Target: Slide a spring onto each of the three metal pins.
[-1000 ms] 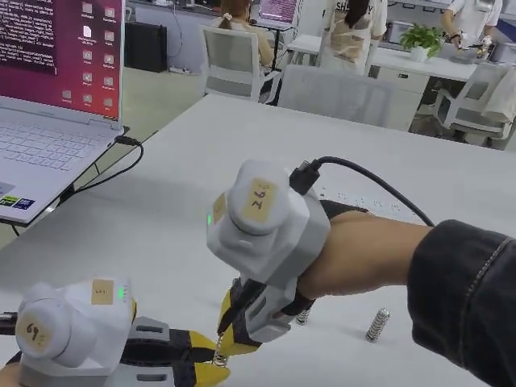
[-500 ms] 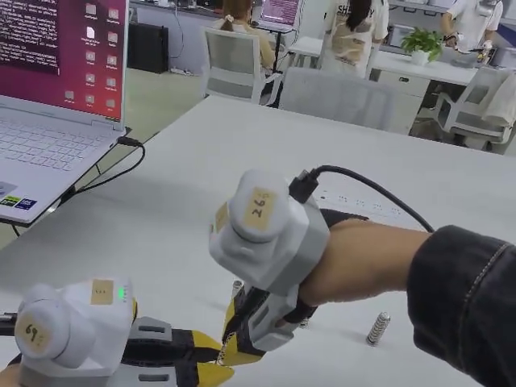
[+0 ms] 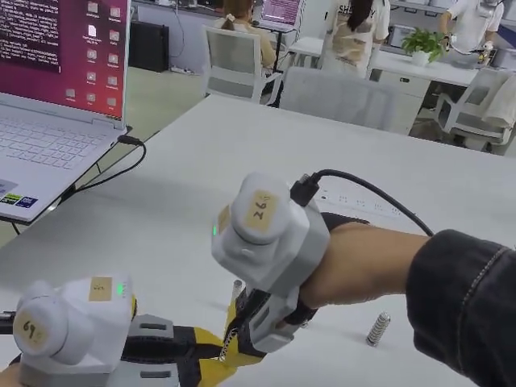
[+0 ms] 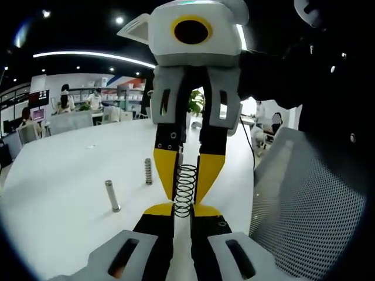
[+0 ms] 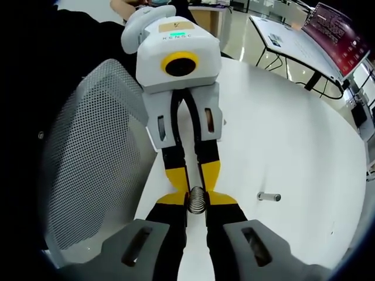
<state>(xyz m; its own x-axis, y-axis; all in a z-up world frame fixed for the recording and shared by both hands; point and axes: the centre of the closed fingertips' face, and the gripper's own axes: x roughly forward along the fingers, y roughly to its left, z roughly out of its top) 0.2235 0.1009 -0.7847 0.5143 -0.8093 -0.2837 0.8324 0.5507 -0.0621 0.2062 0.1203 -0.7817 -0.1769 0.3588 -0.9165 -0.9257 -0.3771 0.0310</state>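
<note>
Premises were an open-plan office: long white worktable, open laptop, swivel office chairs, potted plant (on a far desk), strip ceiling lighting.

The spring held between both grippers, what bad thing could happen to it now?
The spring is pinched by the left gripper and the right gripper at once, so it might ping away or bend. The bare pin stands close beside them, so a gripper could knock it over.
</note>
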